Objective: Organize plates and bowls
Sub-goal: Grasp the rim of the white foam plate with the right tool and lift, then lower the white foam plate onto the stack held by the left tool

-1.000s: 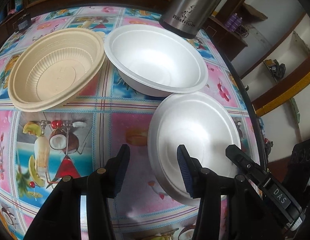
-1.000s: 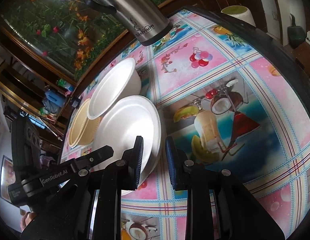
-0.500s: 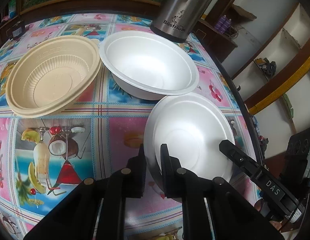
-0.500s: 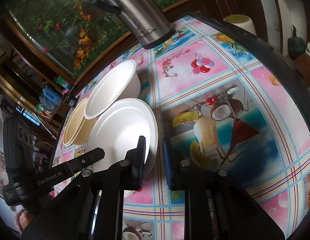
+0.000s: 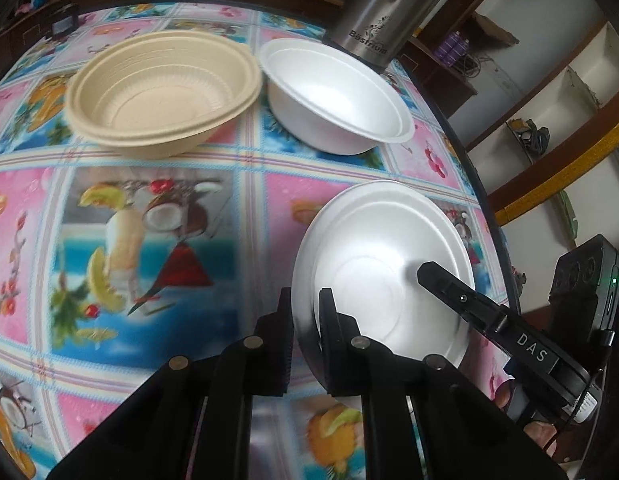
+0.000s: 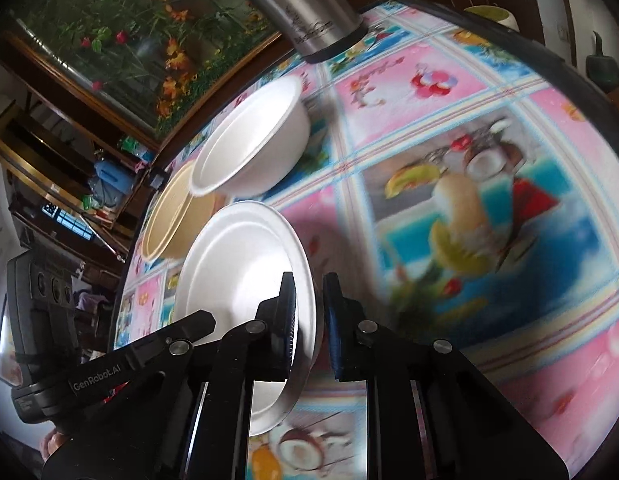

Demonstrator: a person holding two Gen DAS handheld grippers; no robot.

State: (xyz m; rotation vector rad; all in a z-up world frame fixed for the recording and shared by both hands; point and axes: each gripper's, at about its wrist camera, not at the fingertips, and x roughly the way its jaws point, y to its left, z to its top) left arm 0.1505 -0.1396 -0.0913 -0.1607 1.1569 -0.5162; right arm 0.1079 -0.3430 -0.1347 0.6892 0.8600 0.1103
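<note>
A white foam plate (image 5: 385,264) (image 6: 237,264) is held at two opposite sides of its rim. My left gripper (image 5: 305,312) is shut on the rim's left side. My right gripper (image 6: 309,300) is shut on the rim's right side. Each gripper also shows in the other's view: the right gripper's upper finger (image 5: 441,280) lies over the plate, and the left gripper's finger (image 6: 189,326) reaches in from the left. Beyond the plate a beige ribbed bowl (image 5: 161,92) (image 6: 165,224) and a white foam bowl (image 5: 337,96) (image 6: 249,148) stand side by side.
A tall steel flask (image 5: 385,12) (image 6: 309,12) stands behind the white bowl at the table's far edge. The table (image 5: 149,240) carries a glossy fruit-print cloth. Its rounded edge (image 5: 481,200) runs close by the plate. Shelves and a framed flower picture (image 6: 109,40) lie beyond.
My left gripper closed on the plate's rim, from open around it. Both grippers then drew the plate back from the two bowls, opening a gap to the white bowl.
</note>
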